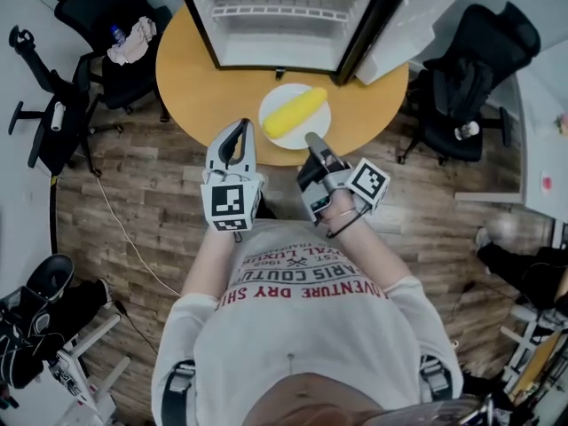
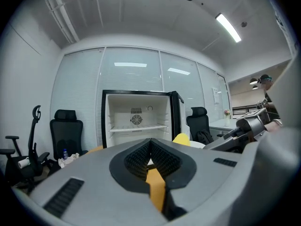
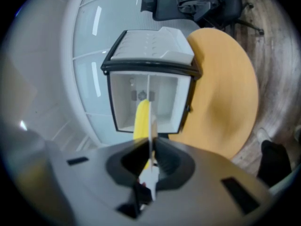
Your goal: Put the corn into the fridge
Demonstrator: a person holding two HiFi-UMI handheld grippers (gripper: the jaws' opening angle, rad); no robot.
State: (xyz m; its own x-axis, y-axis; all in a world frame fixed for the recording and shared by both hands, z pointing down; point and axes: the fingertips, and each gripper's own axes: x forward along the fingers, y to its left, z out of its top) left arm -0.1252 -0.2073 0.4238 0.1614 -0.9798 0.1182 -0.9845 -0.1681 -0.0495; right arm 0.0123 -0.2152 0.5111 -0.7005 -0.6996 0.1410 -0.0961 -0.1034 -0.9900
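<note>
A yellow corn cob (image 1: 295, 111) lies on a white plate (image 1: 275, 99) on the round wooden table (image 1: 195, 69), just in front of the open mini fridge (image 1: 275, 25). My right gripper (image 1: 312, 138) is rolled on its side and shut on the plate's near rim. In the right gripper view the plate (image 3: 153, 126) runs edge-on into the right gripper (image 3: 151, 142), with the corn (image 3: 142, 114) beside it. My left gripper (image 1: 243, 127) is shut with nothing in it, left of the plate at the table's near edge. The left gripper (image 2: 150, 142) faces the fridge (image 2: 136, 119); the corn (image 2: 181, 138) peeks over it.
The fridge door (image 1: 404, 25) stands swung open to the right. A wire shelf (image 1: 280, 7) spans the fridge interior. Black office chairs stand at the left (image 1: 98, 25) and right (image 1: 470, 69) of the table. The floor is wood planks.
</note>
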